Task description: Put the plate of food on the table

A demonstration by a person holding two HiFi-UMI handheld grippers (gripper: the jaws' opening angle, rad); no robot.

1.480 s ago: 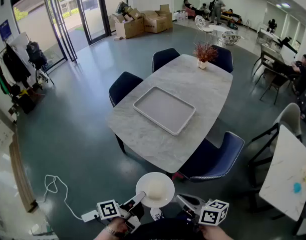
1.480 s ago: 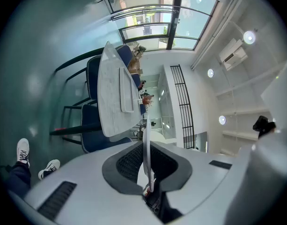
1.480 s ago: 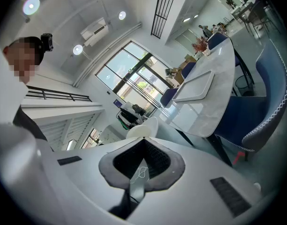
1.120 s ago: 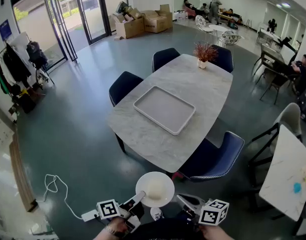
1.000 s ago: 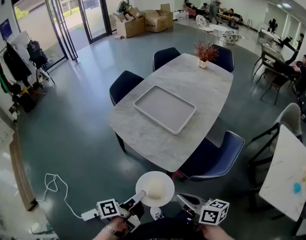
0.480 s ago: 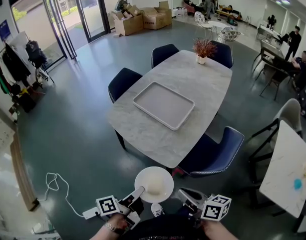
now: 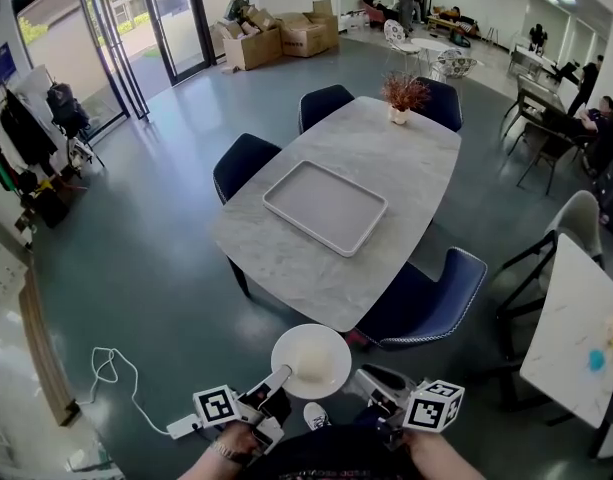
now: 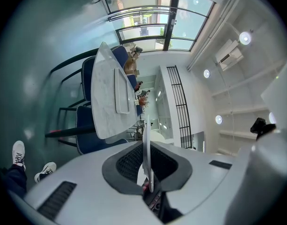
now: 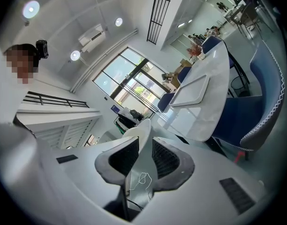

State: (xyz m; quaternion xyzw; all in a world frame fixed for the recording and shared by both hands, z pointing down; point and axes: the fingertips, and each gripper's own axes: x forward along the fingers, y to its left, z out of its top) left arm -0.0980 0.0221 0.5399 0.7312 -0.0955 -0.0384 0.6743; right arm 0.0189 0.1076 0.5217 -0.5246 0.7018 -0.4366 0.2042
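Note:
A white plate [image 7: 311,361] with a pale mound of food hangs over the floor, short of the grey marble table [image 7: 386,168]. My left gripper [image 7: 279,378] is shut on the plate's near-left rim; in the left gripper view the plate [image 8: 146,153] shows edge-on between the pads of that gripper [image 8: 148,172]. My right gripper [image 7: 364,378] sits just right of the plate. In the right gripper view its jaws [image 9: 144,156] stand apart, with the plate's rim [image 9: 139,131] by the left pad. A grey tray [image 7: 324,206] lies empty on the table.
A blue chair [image 7: 426,298] stands at the table's near corner, with two more [image 7: 244,163] [image 7: 324,103] on the left side. A vase of dried plants [image 7: 401,93] is at the far end. A cable and power strip [image 7: 111,368] lie on the floor at left. A white table [image 7: 576,338] stands at right.
The whole view has drifted a little toward the table. The plate stays in the left gripper, and both grippers keep their places beside it.

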